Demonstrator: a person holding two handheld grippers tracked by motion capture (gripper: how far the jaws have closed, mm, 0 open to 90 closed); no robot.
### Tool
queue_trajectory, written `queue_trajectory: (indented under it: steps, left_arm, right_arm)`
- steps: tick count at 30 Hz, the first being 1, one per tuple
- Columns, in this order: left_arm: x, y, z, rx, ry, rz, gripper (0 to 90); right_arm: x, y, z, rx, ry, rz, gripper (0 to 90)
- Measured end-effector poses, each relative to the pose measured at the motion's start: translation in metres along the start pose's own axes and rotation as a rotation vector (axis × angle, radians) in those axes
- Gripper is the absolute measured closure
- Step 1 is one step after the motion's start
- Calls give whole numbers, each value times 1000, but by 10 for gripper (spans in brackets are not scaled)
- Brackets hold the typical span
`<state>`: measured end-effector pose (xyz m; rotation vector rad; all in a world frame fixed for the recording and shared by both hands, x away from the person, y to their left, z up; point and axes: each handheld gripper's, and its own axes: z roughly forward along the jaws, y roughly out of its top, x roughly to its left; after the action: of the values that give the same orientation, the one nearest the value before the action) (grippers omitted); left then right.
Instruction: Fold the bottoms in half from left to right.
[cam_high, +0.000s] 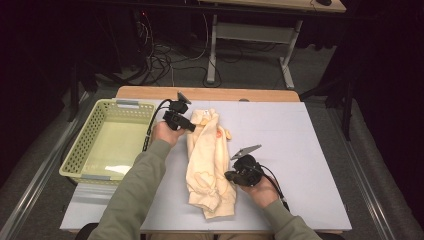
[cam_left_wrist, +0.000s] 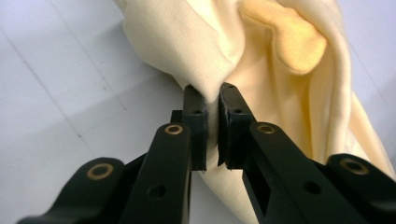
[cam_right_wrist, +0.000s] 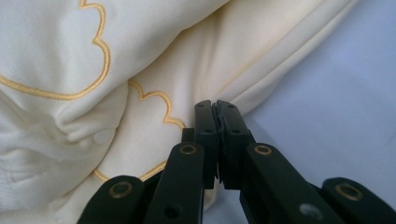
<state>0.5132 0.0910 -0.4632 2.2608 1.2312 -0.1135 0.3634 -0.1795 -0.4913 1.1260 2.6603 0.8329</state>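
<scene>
Closest to the person, the right gripper (cam_high: 231, 175) sits at the near right side of a soft cream garment (cam_high: 207, 160) that lies bunched up in a long strip on the grey table (cam_high: 300, 165). Its two black jaws are squeezed tight together, and in the right gripper view they seem to nip a thin edge of the cloth (cam_right_wrist: 140, 93), right beside the wavy gold stitching (cam_right_wrist: 100, 51). A little farther away, the left gripper (cam_high: 191, 126) holds the top left part of the same garment. Its jaws are almost closed too, with a fold of the cream cloth (cam_left_wrist: 187, 42) pinched between the pads, so the cloth pulls up into a little peak. I think the two grippers hold the two far-apart ends so the person can lift the garment, stretch it out, or fold it neatly. Off to the left stands a green basket (cam_high: 87, 140), maybe waiting to get the garment. Beyond the table is a floor with cables (cam_high: 165, 55).
</scene>
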Motion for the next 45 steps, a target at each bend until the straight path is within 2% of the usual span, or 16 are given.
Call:
queue_trajectory:
  steps: [6,12,17,21,25,29,32,38,41,43,45]
  left_arm:
    - [9,3,-6,-5,10,-18,804]
    - [22,4,-7,-15,19,-42,619]
    - [26,4,-4,-22,17,-61,553]
    - [23,1,-3,-27,20,-48,535]
    - [18,-4,-4,-28,26,-74,529]
    - [8,-10,-9,-50,38,-58,529]
    - [0,-14,-13,-66,49,-44,529]
    - [-7,-23,-23,-86,73,-30,530]
    - [-10,-26,-26,-100,66,-24,529]
    - [-13,-30,-31,-121,52,-12,529]
    - [-17,-34,-34,-123,45,5,508]
  right_arm:
    - [8,9,6,-6,16,-17,884]
    - [15,18,15,-15,38,-27,839]
    - [21,22,20,-18,47,-26,756]
    - [19,21,18,-28,40,-23,708]
    - [15,17,15,-49,20,-12,645]
    - [9,12,11,-71,20,-8,594]
    - [7,10,4,-94,7,-6,586]
    - [4,3,-5,-127,-12,-17,577]
    - [2,-3,-11,-145,-24,-25,568]
    - [1,-4,-13,-153,-25,-22,567]
    - [-2,-9,-18,-171,-28,-26,566]
